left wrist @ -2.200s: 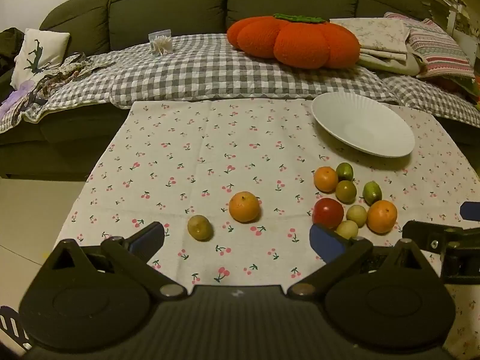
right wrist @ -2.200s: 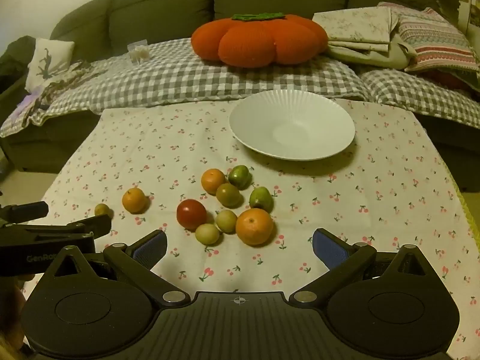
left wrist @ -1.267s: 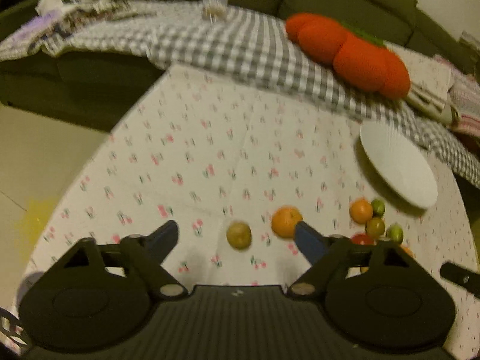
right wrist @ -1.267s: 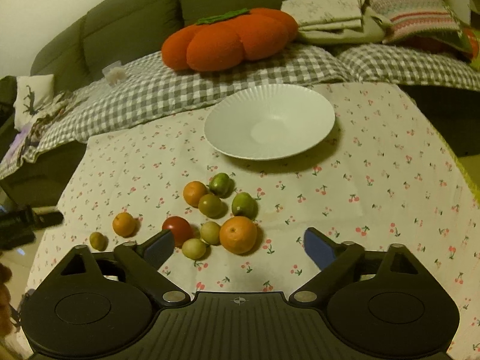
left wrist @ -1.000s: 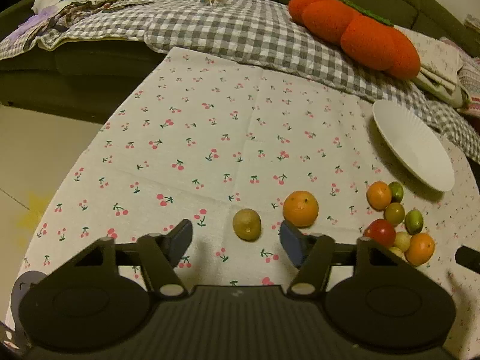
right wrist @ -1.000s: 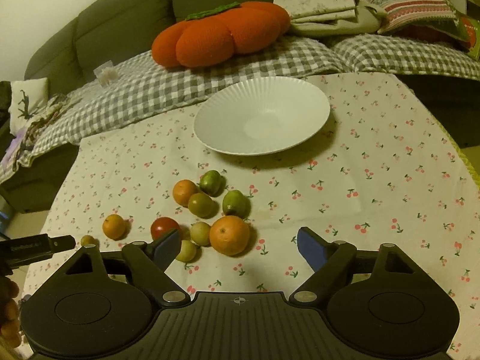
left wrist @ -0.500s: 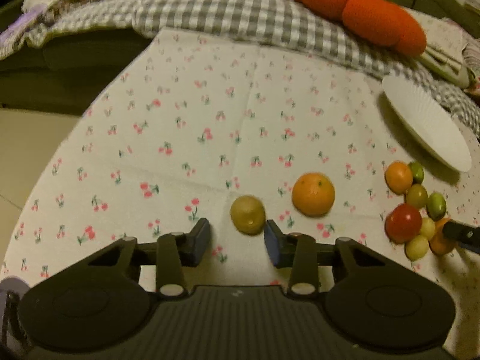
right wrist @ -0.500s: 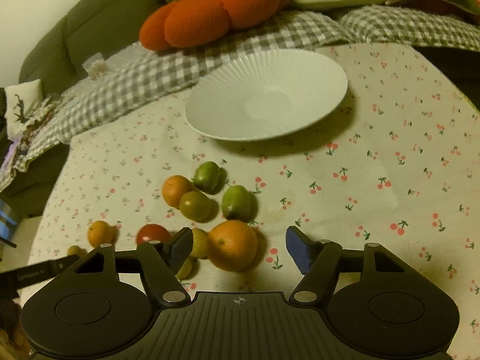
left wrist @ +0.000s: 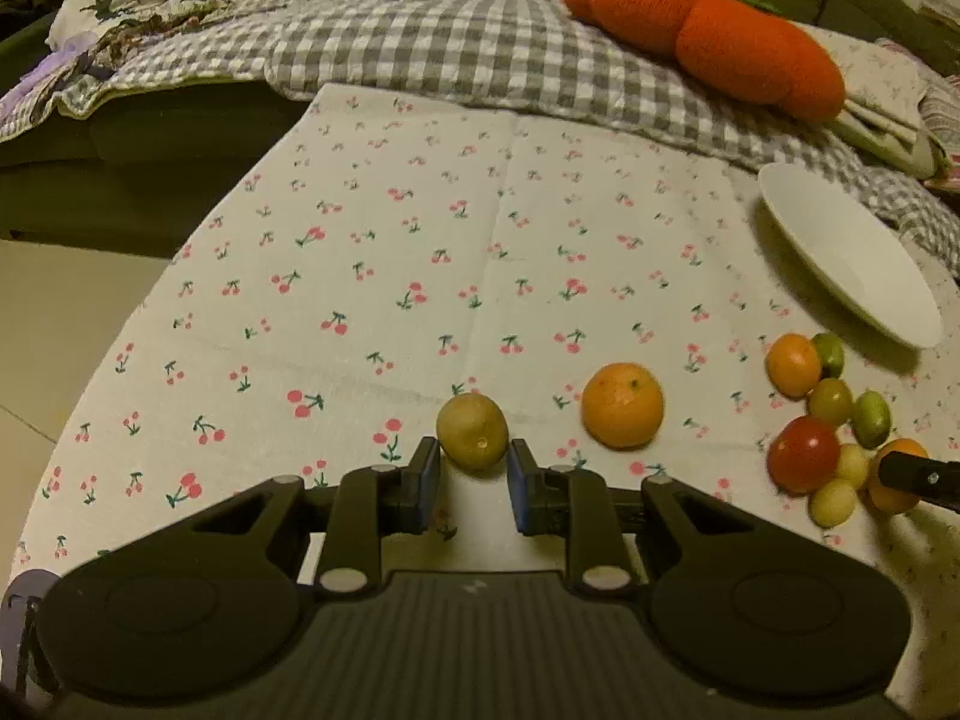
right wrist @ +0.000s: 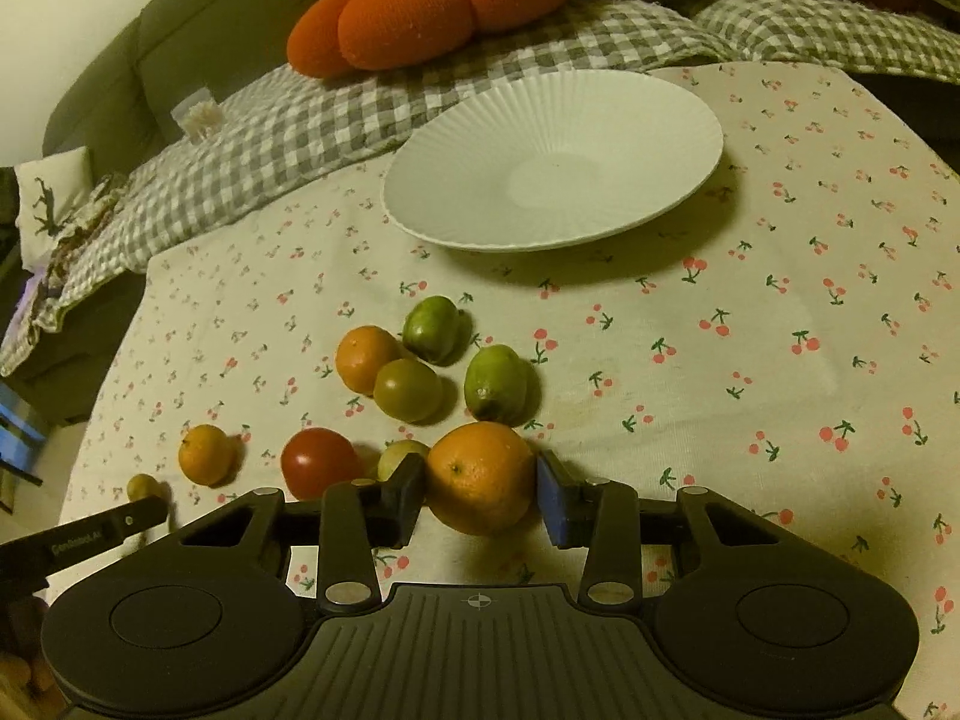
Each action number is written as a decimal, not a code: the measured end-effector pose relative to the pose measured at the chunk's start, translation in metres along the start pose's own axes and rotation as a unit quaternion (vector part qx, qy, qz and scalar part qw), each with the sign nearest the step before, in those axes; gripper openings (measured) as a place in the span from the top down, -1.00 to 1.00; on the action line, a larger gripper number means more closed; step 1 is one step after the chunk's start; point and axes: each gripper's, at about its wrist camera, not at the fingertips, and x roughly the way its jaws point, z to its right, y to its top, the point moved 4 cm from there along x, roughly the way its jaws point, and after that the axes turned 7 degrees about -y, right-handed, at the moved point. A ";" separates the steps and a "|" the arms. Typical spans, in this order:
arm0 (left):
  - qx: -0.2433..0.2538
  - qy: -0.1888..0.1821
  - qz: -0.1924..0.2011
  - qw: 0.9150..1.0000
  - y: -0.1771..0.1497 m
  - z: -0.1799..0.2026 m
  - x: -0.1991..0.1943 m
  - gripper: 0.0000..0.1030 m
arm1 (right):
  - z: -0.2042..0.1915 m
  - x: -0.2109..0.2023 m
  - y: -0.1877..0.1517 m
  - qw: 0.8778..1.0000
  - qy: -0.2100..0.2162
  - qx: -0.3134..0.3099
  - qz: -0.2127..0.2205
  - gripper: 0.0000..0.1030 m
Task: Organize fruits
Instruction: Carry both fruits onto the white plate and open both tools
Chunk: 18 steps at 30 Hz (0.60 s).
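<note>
Left tongs had just been closing and stood narrow, with the small yellow-green fruit between the tips; pads looked to be touching both its sides, fruit still on the cloth-covered worktop. Its lower half sat hidden between the pads.

Right tongs had also just been closing, now clamped on the big orange, one pad on each flank, orange resting on the worktop.

Just ahead of the right tongs: two green fruits, an olive one, a small orange. To their left: a red tomato, then another small orange. A pale fruit was half hidden behind the left pad.

White plate lay farther ahead, apart from the fruit.

The left tongs' tip cut in at the right view's left edge, partly covering the yellow-green fruit.
</note>
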 end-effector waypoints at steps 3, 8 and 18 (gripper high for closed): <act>-0.005 -0.008 0.005 1.000 0.003 0.003 -0.007 0.57 | 0.000 -0.007 0.002 1.000 -0.001 -0.002 0.007 0.25; -0.011 -0.023 0.019 0.999 0.011 0.007 -0.023 0.57 | 0.003 -0.017 0.006 1.000 -0.009 0.000 0.013 0.25; -0.004 -0.048 0.055 0.997 0.038 0.023 -0.048 0.57 | 0.021 -0.036 0.028 0.999 0.001 0.033 0.029 0.26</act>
